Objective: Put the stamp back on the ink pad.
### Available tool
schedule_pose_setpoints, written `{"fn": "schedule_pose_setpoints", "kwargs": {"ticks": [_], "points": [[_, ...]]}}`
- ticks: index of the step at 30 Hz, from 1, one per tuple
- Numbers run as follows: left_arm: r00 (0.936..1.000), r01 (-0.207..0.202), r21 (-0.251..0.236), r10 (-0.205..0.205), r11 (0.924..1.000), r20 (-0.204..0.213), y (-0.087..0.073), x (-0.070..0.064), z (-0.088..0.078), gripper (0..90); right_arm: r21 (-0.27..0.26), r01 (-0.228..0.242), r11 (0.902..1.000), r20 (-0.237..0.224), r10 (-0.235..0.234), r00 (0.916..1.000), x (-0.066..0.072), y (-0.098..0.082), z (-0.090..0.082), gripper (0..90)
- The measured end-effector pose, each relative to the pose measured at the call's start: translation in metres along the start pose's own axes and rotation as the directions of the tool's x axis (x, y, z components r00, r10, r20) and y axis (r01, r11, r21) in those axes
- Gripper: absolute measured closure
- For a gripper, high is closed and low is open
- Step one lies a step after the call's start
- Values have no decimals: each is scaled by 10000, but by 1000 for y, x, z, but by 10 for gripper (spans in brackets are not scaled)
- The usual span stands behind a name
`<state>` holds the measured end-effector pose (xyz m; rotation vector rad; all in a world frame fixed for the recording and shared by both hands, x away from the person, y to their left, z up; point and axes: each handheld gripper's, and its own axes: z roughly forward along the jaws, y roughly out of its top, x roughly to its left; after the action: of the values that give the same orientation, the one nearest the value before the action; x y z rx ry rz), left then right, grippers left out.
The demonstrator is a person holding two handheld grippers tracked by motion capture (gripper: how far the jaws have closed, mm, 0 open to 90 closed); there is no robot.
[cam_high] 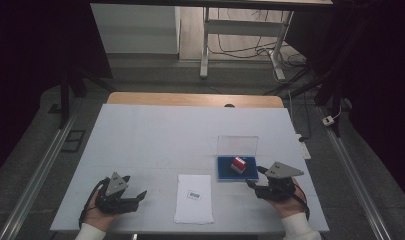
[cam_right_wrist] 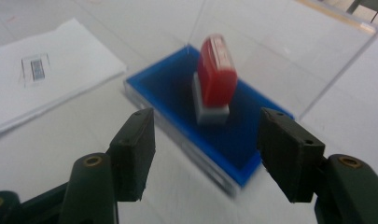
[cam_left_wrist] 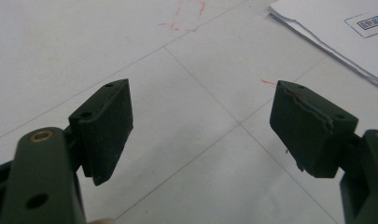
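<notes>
- Stamp (cam_right_wrist: 216, 74): red-topped, upright on the blue ink pad (cam_right_wrist: 172, 88) of an open clear-lidded case, right of the paper sheet (cam_high: 194, 197) on the surface (cam_high: 155, 135)
- Step in hand, as judged: approach to grasp the stamp
- Right tongs (cam_right_wrist: 206, 154): spread, empty, just short of the pad, aimed at the stamp
- Next move: advance until the pads bracket the red body, then close squarely to avoid tipping it
- Left tongs (cam_left_wrist: 200, 126): spread, empty, low over bare surface left of the sheet
</notes>
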<state>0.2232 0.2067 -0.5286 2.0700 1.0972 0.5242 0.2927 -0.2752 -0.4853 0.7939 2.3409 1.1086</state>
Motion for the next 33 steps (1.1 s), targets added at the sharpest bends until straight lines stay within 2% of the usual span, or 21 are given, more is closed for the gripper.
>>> {"fn": "schedule_pose_setpoints", "kwargs": {"ticks": [3, 6, 9, 12, 15, 33], "points": [[10000, -21, 22, 21, 10000, 30, 0, -1, 0, 216, 32, -145, 9999, 98, 145, 9998, -1, -13, -6, 371], [10000, -30, 59, 30, 10000, 56, 1, -1, 0, 216, -11, -443, 9990, -28, 443, 9990, -4, -25, -10, 372], [10000, -2, 114, 1, 9999, 72, 1, -1, 2, 216, -44, -480, 9988, -44, 480, 9988, -7, -30, -10, 372], [9999, -26, 148, 25, 9999, 102, 1, -2, 2, 215, -168, -634, 9978, -52, 633, 9980, -11, -30, -10, 372], [10000, -19, 162, 17, 9999, 73, 1, -2, 3, 215, -264, -578, 9980, -28, 578, 9983, -10, -29, -10, 373], [10000, -32, 178, 31, 9998, 51, 0, -2, 2, 216, -187, -466, 9987, -177, 463, 9988, -10, -28, -9, 373]]}}
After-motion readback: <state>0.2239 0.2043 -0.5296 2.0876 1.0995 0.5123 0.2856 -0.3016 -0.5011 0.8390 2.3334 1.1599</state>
